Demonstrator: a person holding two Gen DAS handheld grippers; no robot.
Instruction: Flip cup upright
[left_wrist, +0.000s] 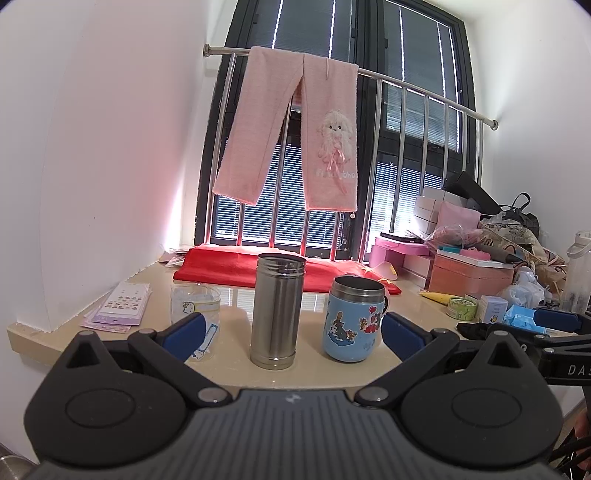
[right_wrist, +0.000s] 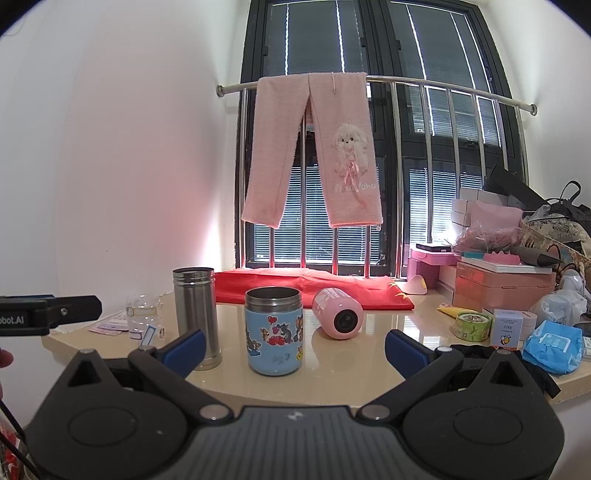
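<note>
A pink cup (right_wrist: 337, 313) lies on its side on the beige counter (right_wrist: 354, 365), its base toward me, behind and right of an upright blue cartoon cup (right_wrist: 274, 331). The pink cup is hidden in the left wrist view. A tall steel cup (left_wrist: 277, 311) stands upright there beside the blue cup (left_wrist: 352, 318), and a clear glass (left_wrist: 195, 306) stands at the left. My left gripper (left_wrist: 293, 334) is open and empty, short of the steel cup. My right gripper (right_wrist: 293, 349) is open and empty, short of the blue cup.
A red cloth (right_wrist: 314, 290) lies behind the cups under the window rail, where pink trousers (right_wrist: 314, 151) hang. Boxes, bags and packets (right_wrist: 517, 288) crowd the right side of the counter. Sticker sheets (left_wrist: 120, 304) lie at the left corner by the white wall.
</note>
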